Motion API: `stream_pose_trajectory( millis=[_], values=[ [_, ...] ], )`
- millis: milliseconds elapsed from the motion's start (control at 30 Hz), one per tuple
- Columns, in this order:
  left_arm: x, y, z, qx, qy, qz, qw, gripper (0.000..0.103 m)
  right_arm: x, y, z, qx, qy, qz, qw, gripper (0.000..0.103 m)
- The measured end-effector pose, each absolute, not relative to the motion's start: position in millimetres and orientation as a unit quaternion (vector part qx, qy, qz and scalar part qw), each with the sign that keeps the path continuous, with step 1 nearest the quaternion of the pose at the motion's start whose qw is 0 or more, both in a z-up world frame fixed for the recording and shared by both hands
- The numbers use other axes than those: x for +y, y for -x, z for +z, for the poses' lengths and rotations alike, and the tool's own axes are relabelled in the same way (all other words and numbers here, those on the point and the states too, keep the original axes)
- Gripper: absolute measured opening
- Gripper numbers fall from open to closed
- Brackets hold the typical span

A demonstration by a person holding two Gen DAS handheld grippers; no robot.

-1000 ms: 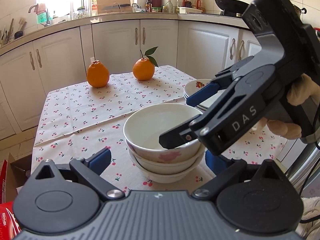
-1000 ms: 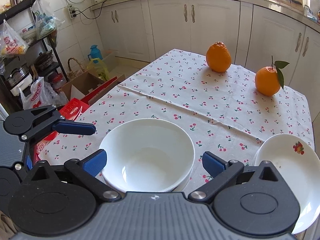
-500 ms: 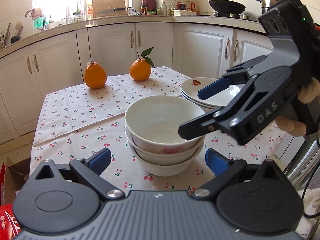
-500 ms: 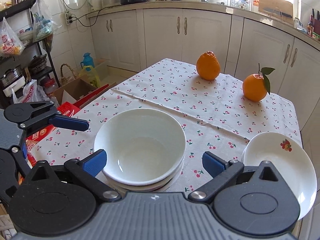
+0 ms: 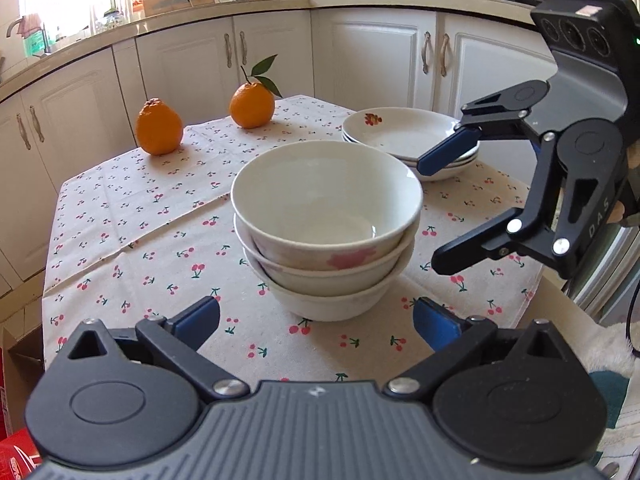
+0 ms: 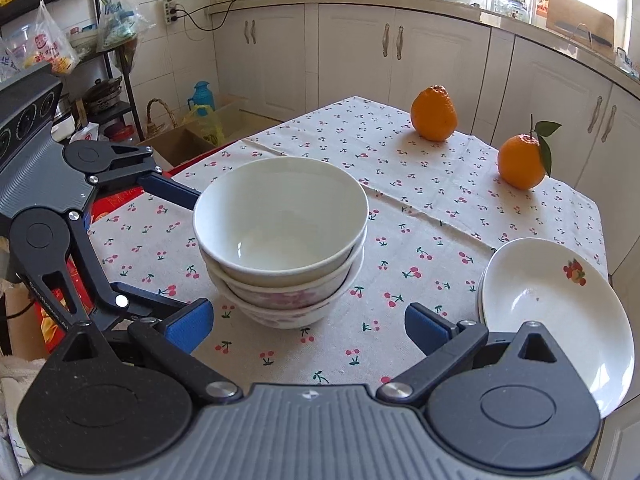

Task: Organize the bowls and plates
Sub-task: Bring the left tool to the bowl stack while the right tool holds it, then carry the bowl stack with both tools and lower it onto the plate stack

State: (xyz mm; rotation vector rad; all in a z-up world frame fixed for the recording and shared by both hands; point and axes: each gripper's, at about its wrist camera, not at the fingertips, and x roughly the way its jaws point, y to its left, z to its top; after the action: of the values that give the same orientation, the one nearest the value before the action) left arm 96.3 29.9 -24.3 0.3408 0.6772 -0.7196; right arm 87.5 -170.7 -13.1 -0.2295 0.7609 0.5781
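Now both claws hang spread, holding nothing, off the table's near edge.
Left gripper and right gripper flank three nested bowls on the cherry-print tablecloth. Stacked plates sit beside the bowls, near the cloth's edge; two oranges stand well apart toward the white cabinets.

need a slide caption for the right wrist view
Three nested white ceramic bowls and stacked white plates on a cherry-print tablecloth, both tongs open and empty, two oranges behind.
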Motion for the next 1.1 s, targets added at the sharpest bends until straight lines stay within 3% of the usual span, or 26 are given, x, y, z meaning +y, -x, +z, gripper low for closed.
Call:
stream_pose_trajectory(
  millis=[400,667,733,1100],
  values=[
    [21,-128,-40,0.343,-0.228,-0.392,0.823,0.102,-158,-116,-40,0.386,0.179,0.324,0.845,0.103],
    [13,-143,-35,0.355,-0.250,-0.445,0.783,0.095,-154,-136,-42,0.396,0.195,0.386,0.810,0.103],
    [11,-147,-35,0.359,-0.256,-0.456,0.773,0.089,-151,-139,-42,0.397,0.205,0.400,0.800,0.103],
    [15,-160,-32,0.356,-0.263,-0.519,0.731,0.086,-148,-149,-32,0.402,0.225,0.446,0.768,0.100]
  ],
)
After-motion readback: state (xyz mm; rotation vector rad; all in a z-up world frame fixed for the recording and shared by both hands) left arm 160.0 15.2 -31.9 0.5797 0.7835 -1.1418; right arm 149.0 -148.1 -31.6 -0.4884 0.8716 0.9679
